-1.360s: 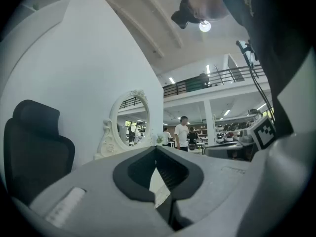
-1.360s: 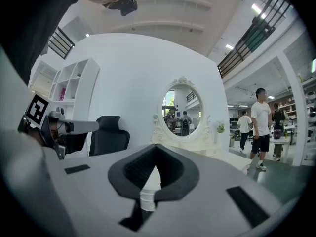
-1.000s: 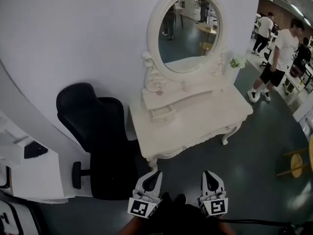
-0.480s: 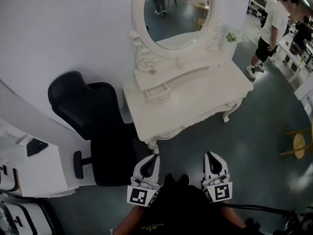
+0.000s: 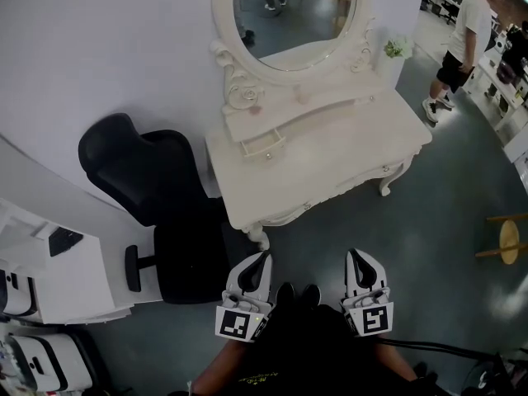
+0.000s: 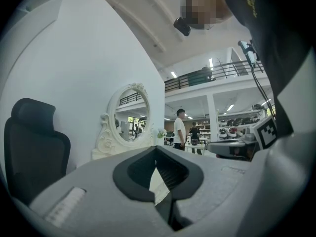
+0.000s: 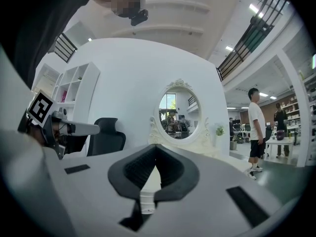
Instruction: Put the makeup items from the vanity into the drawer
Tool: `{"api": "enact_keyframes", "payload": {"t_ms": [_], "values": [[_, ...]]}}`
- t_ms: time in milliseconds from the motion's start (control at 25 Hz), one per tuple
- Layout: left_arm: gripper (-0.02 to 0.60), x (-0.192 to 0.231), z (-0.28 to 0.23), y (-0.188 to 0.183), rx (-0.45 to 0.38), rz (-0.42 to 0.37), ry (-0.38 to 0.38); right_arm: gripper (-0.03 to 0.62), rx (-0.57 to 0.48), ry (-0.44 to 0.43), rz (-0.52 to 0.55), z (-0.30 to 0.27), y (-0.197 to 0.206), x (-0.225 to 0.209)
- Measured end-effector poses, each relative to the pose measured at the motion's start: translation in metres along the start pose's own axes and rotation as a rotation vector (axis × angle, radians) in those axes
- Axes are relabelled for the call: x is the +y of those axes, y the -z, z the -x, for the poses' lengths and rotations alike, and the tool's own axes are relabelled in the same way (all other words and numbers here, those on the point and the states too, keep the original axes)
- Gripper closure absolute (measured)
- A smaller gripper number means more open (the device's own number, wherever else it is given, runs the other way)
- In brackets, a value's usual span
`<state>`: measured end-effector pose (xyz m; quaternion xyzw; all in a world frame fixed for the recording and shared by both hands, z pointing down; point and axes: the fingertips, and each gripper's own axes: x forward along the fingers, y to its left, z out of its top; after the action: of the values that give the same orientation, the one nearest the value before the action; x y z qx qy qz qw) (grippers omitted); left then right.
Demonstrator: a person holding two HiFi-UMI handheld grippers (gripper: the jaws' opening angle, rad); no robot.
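Both hand-held grippers were held low and close to the person's body, side by side and pointing forward. The left hand-held gripper (image 5: 264, 258) was clenched, its jaw tips pressed together with nothing between them. The right hand-held gripper (image 5: 354, 256) was likewise clenched and empty, its tips meeting in its own view.

Ahead of both, and well apart from them, stood the white counter (image 5: 330, 163) of the vanity, with an oval mirror (image 5: 289, 11) rising at its far side. A small drawer (image 5: 264, 144) in the raised tier under the mirror sat pulled slightly out, roughly straight ahead of the left hand-held gripper. On that tier, just beyond the drawer, lay a small pinkish thing (image 5: 257, 106), possibly one of the makeup items, though it was too small to tell for sure.

A little potted plant (image 5: 398, 48) stood at the far corner of the counter, ahead and to the right of the right hand-held gripper. A black office chair (image 5: 157, 196) stood ahead and to the left of the left hand-held gripper, beside the counter. Far off to the right, a bystander (image 5: 466, 31) in a white shirt was on the floor.
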<state>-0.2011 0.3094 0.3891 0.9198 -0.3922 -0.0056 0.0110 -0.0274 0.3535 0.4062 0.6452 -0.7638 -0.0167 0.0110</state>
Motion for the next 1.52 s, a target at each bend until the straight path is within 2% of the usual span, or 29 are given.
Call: {"api": "enact_keyframes", "payload": {"t_ms": [360, 480, 680, 880, 1120, 1320, 1520], "values": [[0.560, -0.020, -0.030, 0.000, 0.009, -0.002, -0.015, 0.592, 0.009, 0.031, -0.001, 0.009, 0.011, -0.049], [0.560, -0.018, -0.046, 0.001, 0.023, -0.010, -0.016, 0.592, 0.033, 0.062, -0.034, 0.007, 0.019, -0.068], [0.560, -0.001, -0.093, -0.004, 0.012, -0.052, 0.002, 0.592, 0.046, 0.072, -0.021, -0.015, 0.033, -0.096], [0.560, 0.045, -0.152, -0.003, -0.008, -0.083, -0.025, 0.592, 0.067, 0.122, -0.030, -0.066, 0.047, -0.137], [0.560, 0.126, -0.240, -0.017, -0.012, -0.071, -0.079, 0.592, 0.074, 0.141, -0.004, -0.177, 0.038, -0.184], [0.560, 0.171, -0.305, -0.036, -0.003, -0.114, -0.069, 0.592, 0.044, 0.116, 0.009, -0.261, 0.019, -0.197], [0.561, 0.204, -0.341, -0.039, -0.020, -0.140, -0.139, 0.592, 0.082, 0.053, 0.007, -0.304, 0.027, -0.205]]}}
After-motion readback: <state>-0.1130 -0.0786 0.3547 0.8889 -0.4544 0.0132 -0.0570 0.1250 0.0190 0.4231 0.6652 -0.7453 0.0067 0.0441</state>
